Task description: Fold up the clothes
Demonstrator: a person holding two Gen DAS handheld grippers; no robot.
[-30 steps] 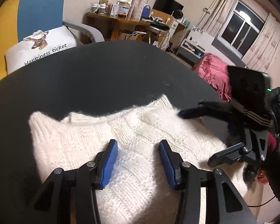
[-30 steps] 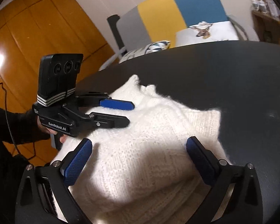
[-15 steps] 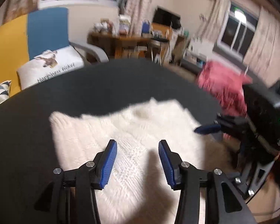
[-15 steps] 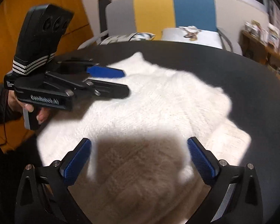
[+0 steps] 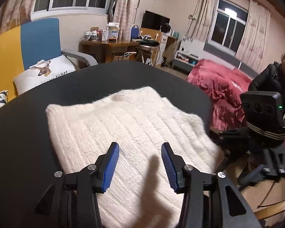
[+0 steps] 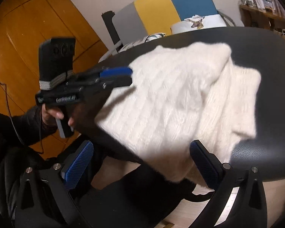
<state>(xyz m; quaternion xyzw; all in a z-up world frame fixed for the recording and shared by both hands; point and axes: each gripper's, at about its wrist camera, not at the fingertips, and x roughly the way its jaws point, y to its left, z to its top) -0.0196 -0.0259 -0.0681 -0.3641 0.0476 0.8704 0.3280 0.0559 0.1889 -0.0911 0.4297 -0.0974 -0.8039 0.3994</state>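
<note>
A white knit sweater (image 5: 123, 123) lies folded in layers on the round black table (image 5: 19, 142). In the left wrist view my left gripper (image 5: 140, 163) hovers over the sweater's near part, open, with nothing between its blue pads. My right gripper (image 5: 235, 155) is off the table's right edge, apart from the sweater. From the right wrist the sweater (image 6: 171, 95) drapes over the near edge of the table (image 6: 275, 95). My right gripper (image 6: 142, 161) stands wide open and empty in front of that edge. The left gripper (image 6: 130, 76) is at the sweater's left side, held by a hand.
A yellow and blue armchair (image 5: 39, 38) with a white deer cushion (image 5: 43, 72) stands behind the table. A cluttered wooden desk (image 5: 112, 45) is further back. To the right are a red blanket (image 5: 218, 87) and a person in a dark jacket (image 5: 275, 79). Orange wooden doors (image 6: 28, 28) are on the left.
Both grippers have drawn back from the sweater toward the table's near edge, still open. The right gripper has left the sweater and is now beyond the edge. The neckline no longer shows.
</note>
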